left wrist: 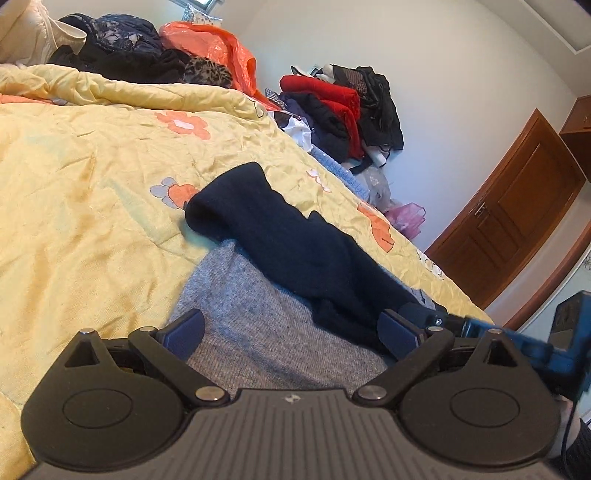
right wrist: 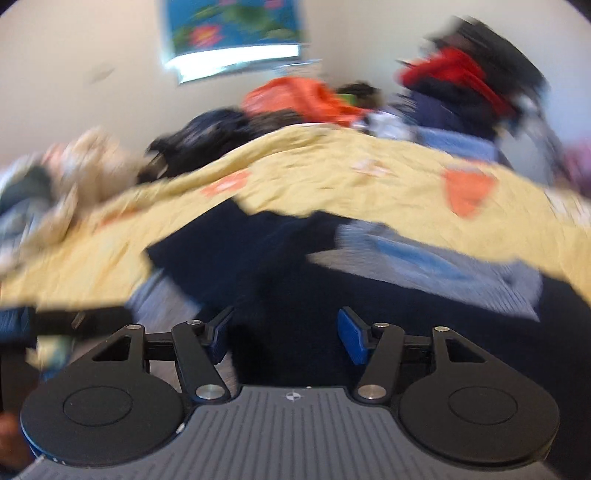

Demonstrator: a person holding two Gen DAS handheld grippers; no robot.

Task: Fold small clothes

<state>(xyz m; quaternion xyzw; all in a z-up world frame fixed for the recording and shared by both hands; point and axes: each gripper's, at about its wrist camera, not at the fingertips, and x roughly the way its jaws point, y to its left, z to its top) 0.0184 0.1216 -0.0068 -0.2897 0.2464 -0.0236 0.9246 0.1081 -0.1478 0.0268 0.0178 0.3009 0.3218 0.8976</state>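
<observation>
A small grey knit garment with a dark navy sleeve or part folded across it lies on the yellow flowered bedspread. My left gripper is open, low over the grey cloth, its jaws wide apart. The right gripper shows at the right edge of the left wrist view, touching the navy cloth. In the blurred right wrist view my right gripper is open with navy cloth between and ahead of its jaws; grey and blue cloth lies to the right.
Piles of clothes sit at the far side of the bed: black and orange, red and black. A brown wooden door stands at the right. A picture hangs on the wall.
</observation>
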